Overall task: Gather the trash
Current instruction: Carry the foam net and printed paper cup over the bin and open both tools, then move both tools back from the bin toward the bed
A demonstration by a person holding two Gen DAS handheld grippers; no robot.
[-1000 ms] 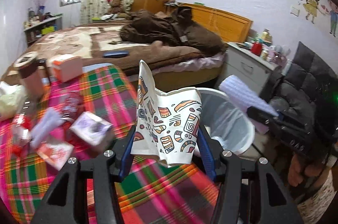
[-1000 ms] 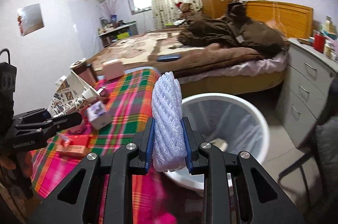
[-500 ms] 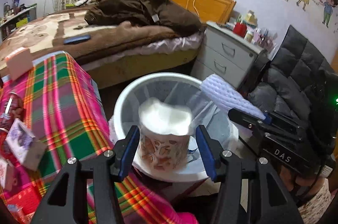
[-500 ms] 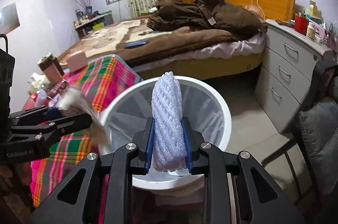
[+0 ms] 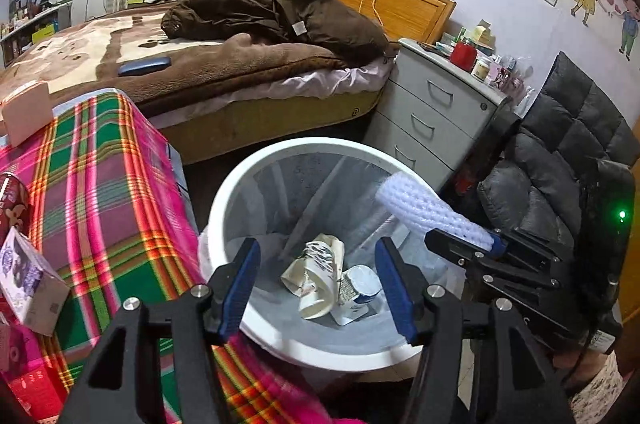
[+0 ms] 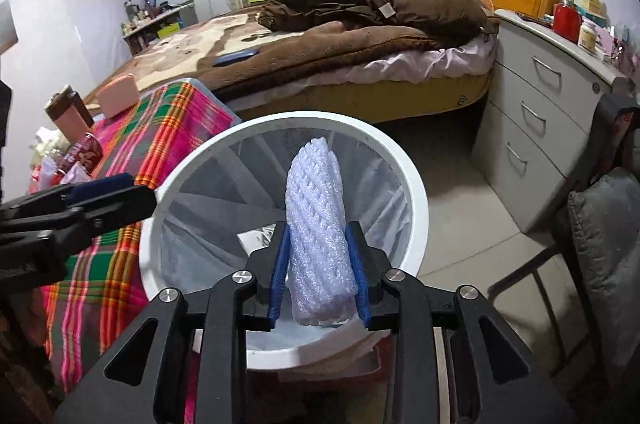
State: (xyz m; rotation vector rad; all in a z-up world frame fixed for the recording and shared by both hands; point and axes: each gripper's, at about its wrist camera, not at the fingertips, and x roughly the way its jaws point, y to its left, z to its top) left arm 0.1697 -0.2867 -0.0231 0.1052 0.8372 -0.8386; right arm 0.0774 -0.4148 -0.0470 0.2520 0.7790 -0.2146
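White plastic round trash bin (image 5: pixel 224 207) beside the plaid-covered table, both grippers over its mouth.

Largest first: the brown-blanketed bed (image 5: pixel 224 63) fills twelve o'clock in both wrist views, the grey three-drawer cabinet (image 5: pixel 436 111) stands at two o'clock, and the pink-and-green plaid tablecloth (image 5: pixel 100 191) spreads at nine o'clock, touching the bin's rim. Inside the bin, at six o'clock of its floor, lie a crumpled patterned paper cup (image 5: pixel 316 276) and a small white lidded container (image 5: pixel 358 288) just beside it. The left gripper (image 5: pixel 318 288) hangs above them, its jaws opening with nothing between them. The right gripper (image 6: pixel 318 272) is at the bin's near rim, its jaws opening around a white foam mesh sleeve (image 6: pixel 318 224) standing upright between the blue pads (image 6: pixel 280 268), which still touch its sides.
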